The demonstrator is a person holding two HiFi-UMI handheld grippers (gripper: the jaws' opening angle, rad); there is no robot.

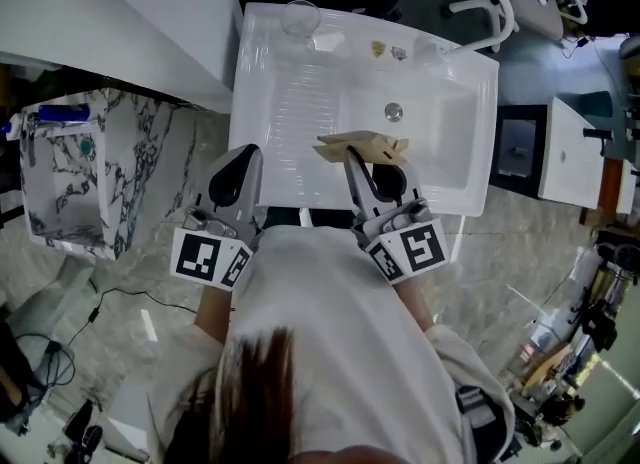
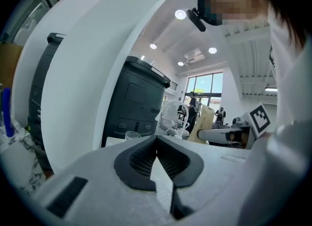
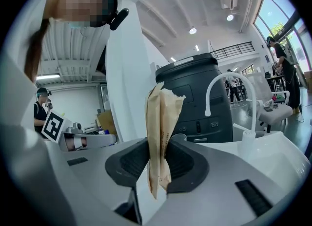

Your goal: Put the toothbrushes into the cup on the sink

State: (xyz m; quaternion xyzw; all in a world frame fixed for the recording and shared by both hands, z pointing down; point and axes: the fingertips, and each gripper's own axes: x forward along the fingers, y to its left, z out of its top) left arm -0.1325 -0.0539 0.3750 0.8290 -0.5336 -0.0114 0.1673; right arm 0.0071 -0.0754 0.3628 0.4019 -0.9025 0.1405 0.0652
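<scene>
Two grippers sit at the near edge of a white sink [image 1: 300, 122], and we take them from the left. Furthest left stands a marble-patterned cabinet [image 1: 60, 182], seen only from the head view. The left gripper [image 1: 243, 157] hovers over the sink's near left rim. In its own view [image 2: 156, 140] we see the ribbed black pads meeting at their tips, pressed together with nothing between them. That view also shows the clear cup [image 2: 131, 135] beyond the jaws, in front of a tall dark grey unit [image 2: 141, 103]. From above we find the cup [image 1: 300, 17] standing upright at the sink's far left corner. It is glassy and round, and well apart from both grippers. The round metal drain [image 1: 394, 111] lies in the basin to the right. Just nearer than it, the right gripper [image 1: 358, 159] pinches a tan paper packet [image 1: 362, 142] above the basin. From above the packet reads as a flat, crumpled strip lying crosswise. The right gripper view [image 3: 158, 144] shows more: two thin kraft sleeves [image 3: 163, 118] side by side, standing on edge between the pads, with a torn top and faint dark print. We cannot see their contents. At the far right, the curved white faucet [image 3: 229, 81] arches over the sink.
</scene>
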